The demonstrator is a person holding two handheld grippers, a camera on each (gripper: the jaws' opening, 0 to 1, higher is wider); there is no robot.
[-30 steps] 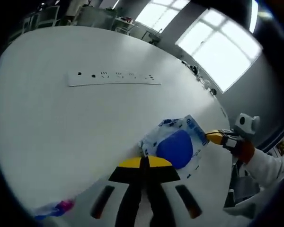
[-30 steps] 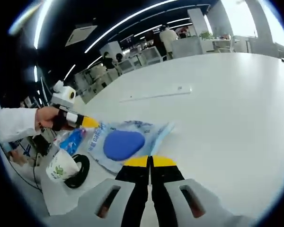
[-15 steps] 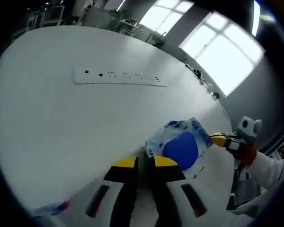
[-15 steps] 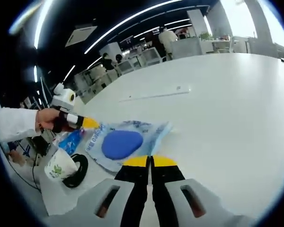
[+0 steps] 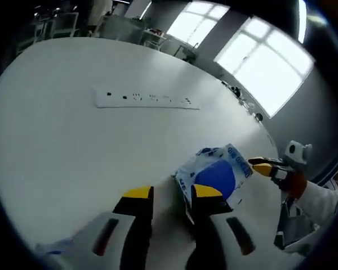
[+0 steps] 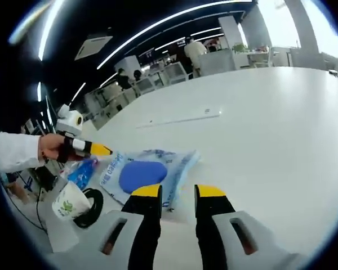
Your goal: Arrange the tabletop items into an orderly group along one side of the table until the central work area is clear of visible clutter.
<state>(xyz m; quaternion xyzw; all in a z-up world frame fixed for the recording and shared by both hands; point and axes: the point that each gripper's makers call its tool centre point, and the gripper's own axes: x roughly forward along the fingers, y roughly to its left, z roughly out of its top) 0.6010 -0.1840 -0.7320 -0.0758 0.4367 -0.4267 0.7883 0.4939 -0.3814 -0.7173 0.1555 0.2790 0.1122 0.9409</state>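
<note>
On the white round table (image 5: 73, 140), the left gripper (image 5: 172, 193) is hovering with its yellow-tipped black jaws spread apart, pinching nothing; the crinkled clear plastic bag with blue print and a dark blue oval object inside (image 5: 215, 175) is lying just beyond the gap, its near edge close beside the right-hand jaw tip, though contact cannot be told. The bag is sitting near the table's edge, well apart from the long white power strip (image 5: 147, 99) lying flat farther across the tabletop.

In the right gripper view, the right gripper (image 6: 178, 191) is likewise holding its two yellow-tipped jaws apart with an open gap between them, gripping nothing, and the same plastic bag (image 6: 146, 174) is resting flat on the table (image 6: 270, 124) just ahead of the left-hand jaw tip. The left gripper (image 6: 96, 149) is entering this view from the left, held in a hand (image 6: 49, 147) with a white sleeve (image 6: 14, 153) behind it, its yellow tip pointing toward the far end of the bag. Below that hand, a blue plastic packet (image 6: 82, 171), a white paper cup with green print (image 6: 70, 201) and a coil of black cable (image 6: 94, 207) are grouped close together beside the bag, near the table edge. The power strip (image 6: 180, 118) is lying farther off.

In the left gripper view, the right gripper (image 5: 265, 167) is appearing at the right, gripped by a hand (image 5: 293, 181) in a white sleeve (image 5: 321, 201), its yellow tip just beside the bag's far corner.
</note>
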